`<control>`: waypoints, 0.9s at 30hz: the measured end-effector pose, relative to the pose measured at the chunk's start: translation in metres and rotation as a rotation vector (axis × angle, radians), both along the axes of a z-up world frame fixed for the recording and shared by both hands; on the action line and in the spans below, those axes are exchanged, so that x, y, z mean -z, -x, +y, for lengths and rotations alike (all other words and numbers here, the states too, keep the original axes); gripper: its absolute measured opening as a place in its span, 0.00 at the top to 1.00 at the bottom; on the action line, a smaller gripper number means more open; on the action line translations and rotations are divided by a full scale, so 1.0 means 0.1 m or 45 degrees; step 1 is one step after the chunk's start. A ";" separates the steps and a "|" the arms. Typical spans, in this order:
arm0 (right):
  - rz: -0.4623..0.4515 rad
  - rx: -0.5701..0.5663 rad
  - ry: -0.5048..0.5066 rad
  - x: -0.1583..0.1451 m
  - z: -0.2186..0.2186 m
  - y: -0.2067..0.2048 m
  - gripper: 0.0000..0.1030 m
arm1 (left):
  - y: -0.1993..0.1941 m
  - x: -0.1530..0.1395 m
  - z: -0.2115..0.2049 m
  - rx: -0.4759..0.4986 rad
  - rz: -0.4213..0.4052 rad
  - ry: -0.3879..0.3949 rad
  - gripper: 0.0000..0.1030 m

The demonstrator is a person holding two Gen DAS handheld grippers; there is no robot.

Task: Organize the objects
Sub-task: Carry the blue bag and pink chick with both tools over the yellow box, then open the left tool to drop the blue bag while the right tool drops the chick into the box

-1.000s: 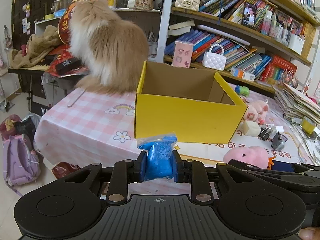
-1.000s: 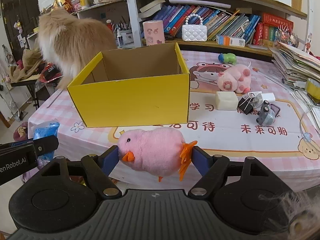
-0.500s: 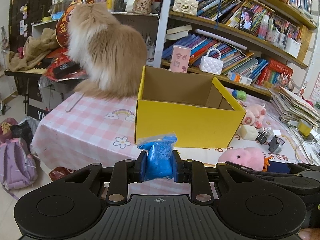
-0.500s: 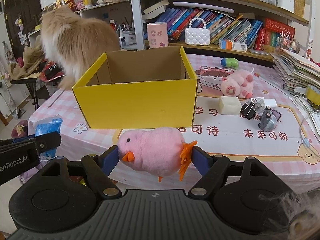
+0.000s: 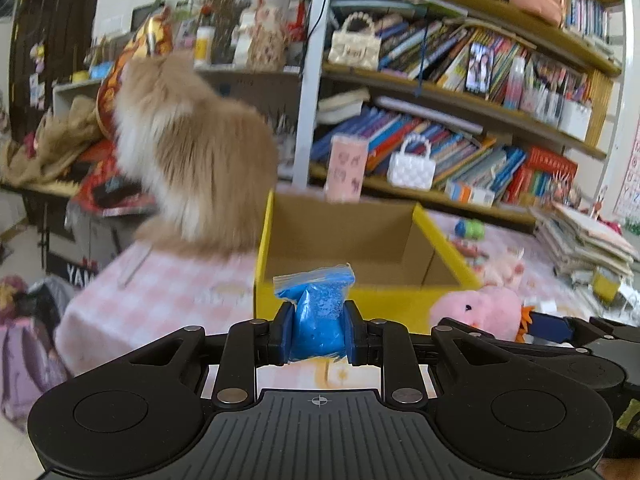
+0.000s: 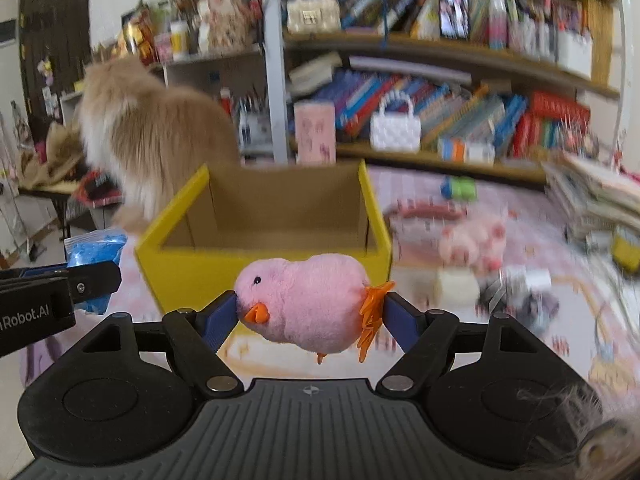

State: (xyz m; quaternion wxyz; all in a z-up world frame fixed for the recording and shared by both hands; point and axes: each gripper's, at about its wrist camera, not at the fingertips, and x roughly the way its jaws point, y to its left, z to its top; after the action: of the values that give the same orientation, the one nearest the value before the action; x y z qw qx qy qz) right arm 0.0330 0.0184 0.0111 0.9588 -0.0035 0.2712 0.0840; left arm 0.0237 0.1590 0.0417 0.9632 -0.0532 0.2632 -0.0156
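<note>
the carrying step is in hand — two loads are held in the air before one open yellow cardboard box (image 5: 360,304), which stands on the pink checked surface (image 5: 160,300). the left claw (image 5: 318,334) is narrowly closed on one small clear bag of blue powder (image 5: 318,320); the right claw (image 6: 310,312) is clamped, at a wider gape, on one pink plush chick with orange beak and feet (image 6: 308,300). for the next move, each load is judged to need bringing over the box rim before release. one fluffy tan cat (image 5: 192,168) sits beside the box; one more pink plush toy (image 6: 476,240) lies beyond it.
</note>
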 end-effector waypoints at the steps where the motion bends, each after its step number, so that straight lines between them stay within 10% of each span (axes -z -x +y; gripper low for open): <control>1: -0.026 -0.009 0.009 -0.04 0.02 -0.06 0.25 | -0.06 -0.03 0.00 0.003 -0.013 0.001 0.77; 11: -0.096 -0.090 0.029 -0.13 0.14 -0.87 0.25 | -0.80 -0.10 0.06 -0.023 -0.047 -0.008 0.77; 27: 0.151 -0.405 0.212 0.45 0.39 -2.04 0.25 | -1.86 0.40 -0.04 -0.032 0.177 -0.079 0.77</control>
State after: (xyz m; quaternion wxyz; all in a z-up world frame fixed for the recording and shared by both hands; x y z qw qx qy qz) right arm 0.2367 0.0570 -0.0335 0.9122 -0.1207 0.3294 0.2117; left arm 0.2099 0.1555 0.0022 0.9438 -0.0277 0.3293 0.0082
